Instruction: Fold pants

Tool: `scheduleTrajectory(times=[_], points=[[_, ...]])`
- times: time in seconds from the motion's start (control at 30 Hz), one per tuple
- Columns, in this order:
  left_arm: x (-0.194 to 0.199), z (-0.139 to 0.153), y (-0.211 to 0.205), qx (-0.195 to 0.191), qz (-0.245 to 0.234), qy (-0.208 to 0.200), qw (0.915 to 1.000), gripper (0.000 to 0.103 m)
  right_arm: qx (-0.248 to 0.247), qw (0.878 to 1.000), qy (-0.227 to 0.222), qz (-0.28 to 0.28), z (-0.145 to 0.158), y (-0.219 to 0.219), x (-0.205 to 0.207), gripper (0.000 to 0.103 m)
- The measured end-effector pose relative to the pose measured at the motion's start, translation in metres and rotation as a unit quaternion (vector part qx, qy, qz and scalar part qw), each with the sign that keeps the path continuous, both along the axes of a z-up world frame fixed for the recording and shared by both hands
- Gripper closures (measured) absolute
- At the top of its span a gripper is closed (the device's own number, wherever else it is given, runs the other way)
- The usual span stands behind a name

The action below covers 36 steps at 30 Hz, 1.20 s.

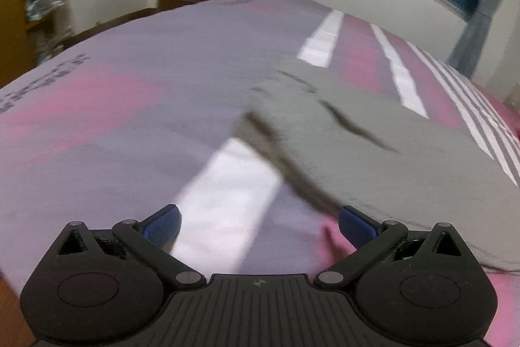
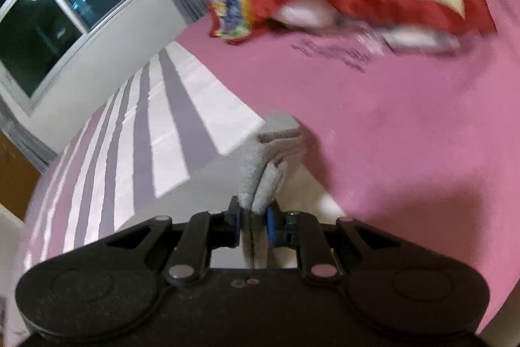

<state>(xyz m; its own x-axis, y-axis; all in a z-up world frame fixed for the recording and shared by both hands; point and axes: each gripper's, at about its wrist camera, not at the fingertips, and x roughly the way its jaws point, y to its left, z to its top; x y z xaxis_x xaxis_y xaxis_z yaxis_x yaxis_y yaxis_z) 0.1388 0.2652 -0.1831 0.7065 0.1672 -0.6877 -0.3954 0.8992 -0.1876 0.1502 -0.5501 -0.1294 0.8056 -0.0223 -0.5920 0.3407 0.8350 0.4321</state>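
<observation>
The grey pants (image 1: 373, 145) are lying spread on the striped bedsheet (image 1: 130, 86). The right gripper (image 2: 253, 217) is clenching a bunched pants edge, while the left gripper (image 1: 260, 223) is hanging released beside the fabric. Next, probably, carrying that edge across.

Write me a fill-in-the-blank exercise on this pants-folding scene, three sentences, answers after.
1. The right claw is shut on a fold of the grey ____.
2. The left claw stands wide ____, with nothing between its fingers.
3. The bed sheet beside the pants in the right wrist view is plain ____.

Missing words: pants; open; pink
</observation>
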Motion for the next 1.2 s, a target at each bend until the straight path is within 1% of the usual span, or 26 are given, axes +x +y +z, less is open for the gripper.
scheduleTrajectory(times=[0.13,0.23,0.33,0.4,0.53,0.6,0.7,0.73,0.8,0.87,1.0,1.1,1.13,1.2], points=[[-0.029,-0.005,0.027,0.016,0.027,0.005,0.9995,0.000,-0.047,0.998,-0.007,0.035,0.023,0.043,0.021,0.088],[-0.050,-0.009,0.045,0.011,0.045,0.002,0.9989,0.000,-0.082,0.993,-0.022,0.078,0.039,0.090,0.037,0.088],[-0.071,-0.012,0.056,-0.001,0.058,-0.008,0.9983,0.000,-0.110,0.985,-0.035,0.132,0.052,0.146,0.054,0.088],[-0.082,-0.014,0.059,-0.006,0.061,-0.013,0.9980,0.000,-0.128,0.976,-0.040,0.173,0.054,0.182,0.069,0.088],[-0.093,-0.023,0.060,-0.022,0.068,-0.015,0.9974,0.000,-0.156,0.949,-0.047,0.271,0.047,0.265,0.083,0.088],[-0.103,-0.028,0.060,-0.030,0.073,-0.014,0.9968,0.000,-0.162,0.932,-0.044,0.323,0.035,0.301,0.084,0.089],[-0.121,-0.036,0.064,-0.035,0.082,-0.007,0.9960,0.000,-0.144,0.908,-0.040,0.391,0.015,0.340,0.078,0.089],[-0.126,-0.039,0.065,-0.036,0.084,-0.003,0.9958,0.000,-0.148,0.901,-0.040,0.407,0.010,0.352,0.074,0.089],[-0.134,-0.046,0.067,-0.039,0.089,0.004,0.9953,0.000,-0.188,0.882,-0.035,0.430,-0.001,0.376,0.064,0.089],[-0.141,-0.051,0.071,-0.041,0.095,0.008,0.9946,0.000,-0.244,0.861,-0.035,0.444,-0.012,0.393,0.052,0.089],[-0.143,-0.059,0.073,-0.046,0.102,0.012,0.9936,0.000,-0.294,0.831,-0.038,0.471,-0.024,0.403,0.033,0.089],[-0.140,-0.060,0.070,-0.050,0.099,0.010,0.9938,0.000,-0.330,0.804,-0.050,0.492,-0.024,0.410,0.018,0.089],[-0.139,-0.060,0.068,-0.050,0.095,0.008,0.9941,0.000,-0.338,0.798,-0.052,0.497,-0.024,0.412,0.015,0.089],[-0.135,-0.059,0.062,-0.050,0.087,0.006,0.9949,0.000,-0.347,0.791,-0.050,0.502,-0.027,0.416,0.015,0.089]])
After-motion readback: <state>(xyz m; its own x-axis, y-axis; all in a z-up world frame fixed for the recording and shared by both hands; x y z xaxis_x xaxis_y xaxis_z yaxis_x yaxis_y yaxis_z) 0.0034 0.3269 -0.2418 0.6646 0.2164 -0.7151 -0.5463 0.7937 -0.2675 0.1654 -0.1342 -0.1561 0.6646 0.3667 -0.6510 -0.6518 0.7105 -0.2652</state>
